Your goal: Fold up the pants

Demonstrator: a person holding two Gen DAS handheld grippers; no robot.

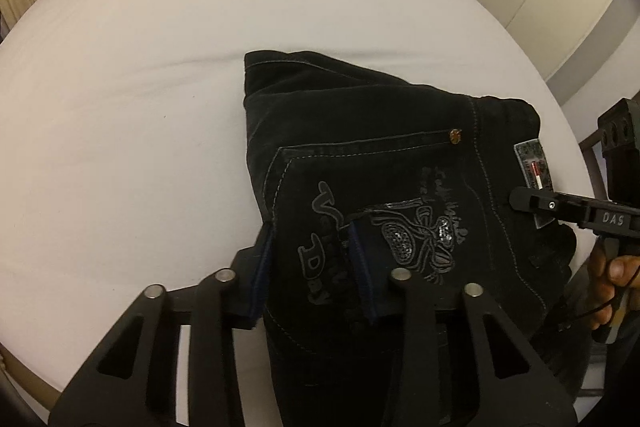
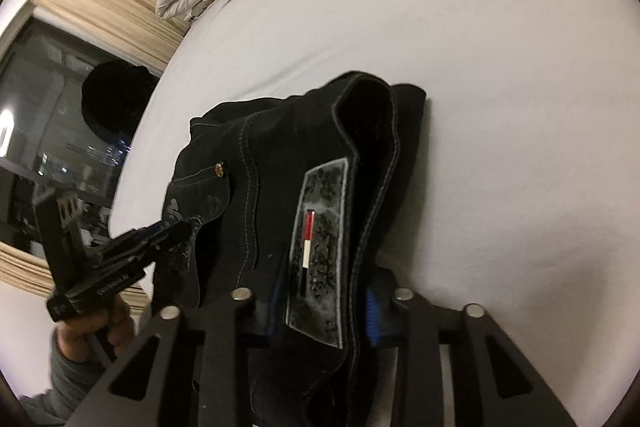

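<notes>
Basically heavy, stiff denim: the pants [image 1: 360,187] won't drape. Left claw [image 1: 310,251] is clamped on the pocket edge, right claw [image 2: 324,291] on the waistband; grip the seams.

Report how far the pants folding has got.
Done: the black pants already lie folded into a compact stack on the white bed. In hand: the left gripper pinches the edge at the back pocket, and the right gripper clamps the waistband at the label patch. Left: probably one last fold or a tidy set-down, then release.
</notes>
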